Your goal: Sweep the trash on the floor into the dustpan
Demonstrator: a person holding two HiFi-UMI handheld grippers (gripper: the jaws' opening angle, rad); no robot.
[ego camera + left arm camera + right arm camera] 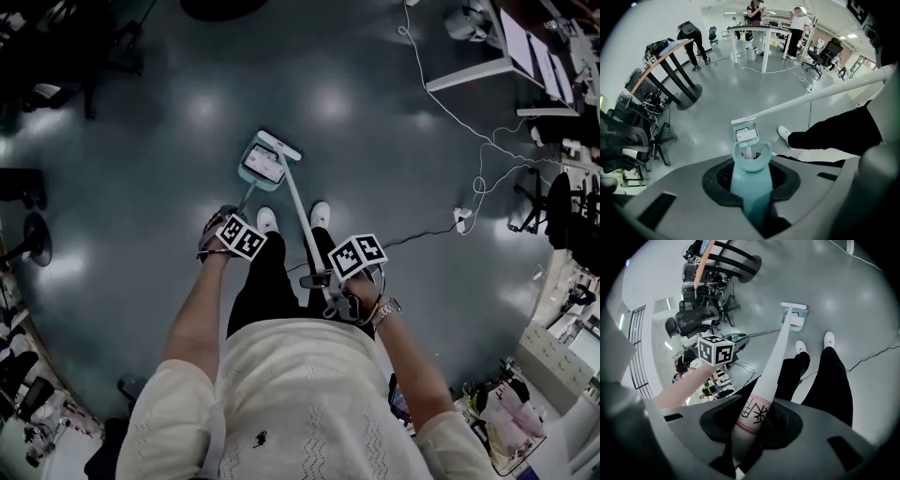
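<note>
A teal dustpan rests on the grey floor just ahead of the person's white shoes. In the left gripper view a white card-like piece of trash lies inside the dustpan. My left gripper is shut on the dustpan's long teal handle. The white broom head sits at the pan's far edge. My right gripper is shut on the white broom handle, which slants down to that head.
A white cable loops over the floor at the right toward a power strip. Desks stand at the top right, office chairs at the left. A round table base and people at a white table are farther off.
</note>
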